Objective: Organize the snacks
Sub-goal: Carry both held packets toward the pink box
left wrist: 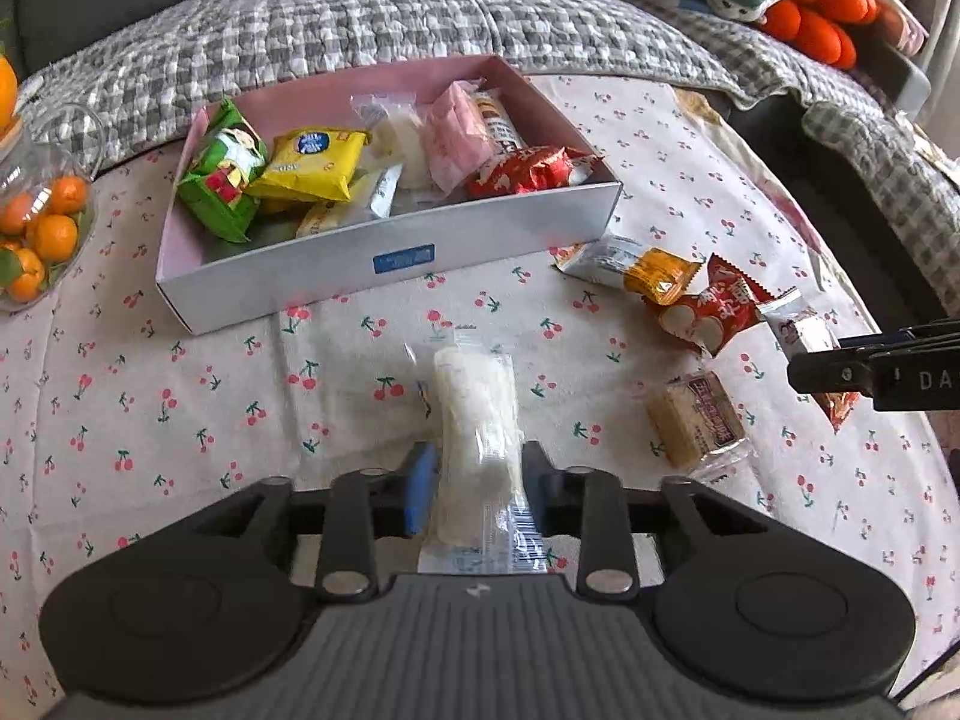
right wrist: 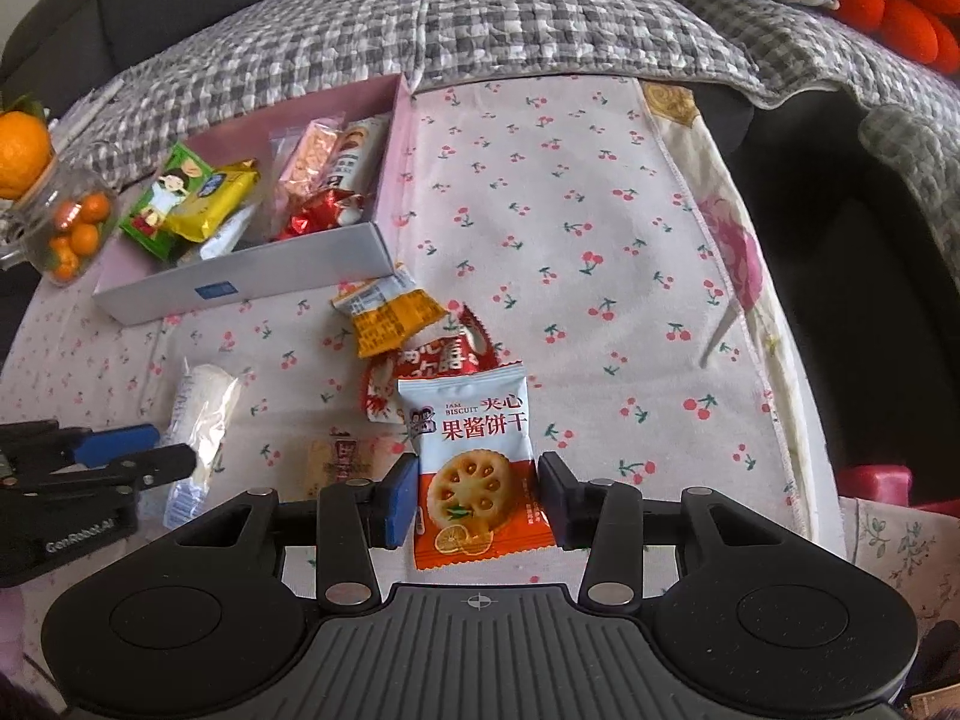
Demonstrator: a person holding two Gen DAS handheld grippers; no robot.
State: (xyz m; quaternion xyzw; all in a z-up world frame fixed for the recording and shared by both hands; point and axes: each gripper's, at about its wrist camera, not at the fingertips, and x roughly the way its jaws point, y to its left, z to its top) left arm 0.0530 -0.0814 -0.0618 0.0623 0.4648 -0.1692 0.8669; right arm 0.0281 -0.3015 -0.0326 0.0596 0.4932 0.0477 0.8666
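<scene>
My left gripper (left wrist: 478, 468) is shut on a white rice snack in clear wrap (left wrist: 477, 414), which lies lengthwise between the pads just above the cherry-print cloth. My right gripper (right wrist: 477, 486) is shut on a white and orange jam biscuit packet (right wrist: 474, 468), lifted a little off the cloth. A white box with a pink inside (left wrist: 384, 264) stands farther back, with several snacks in it. Loose on the cloth between the grippers lie an orange packet (left wrist: 660, 276), a red packet (left wrist: 714, 312) and a tan biscuit in clear wrap (left wrist: 696, 420).
A glass jar of small oranges (left wrist: 42, 222) stands left of the box. A grey checked quilt (left wrist: 420, 12) runs behind the table, with orange plush toys (left wrist: 822, 6) at the far right. The cloth's right edge (right wrist: 774, 360) drops to a dark gap.
</scene>
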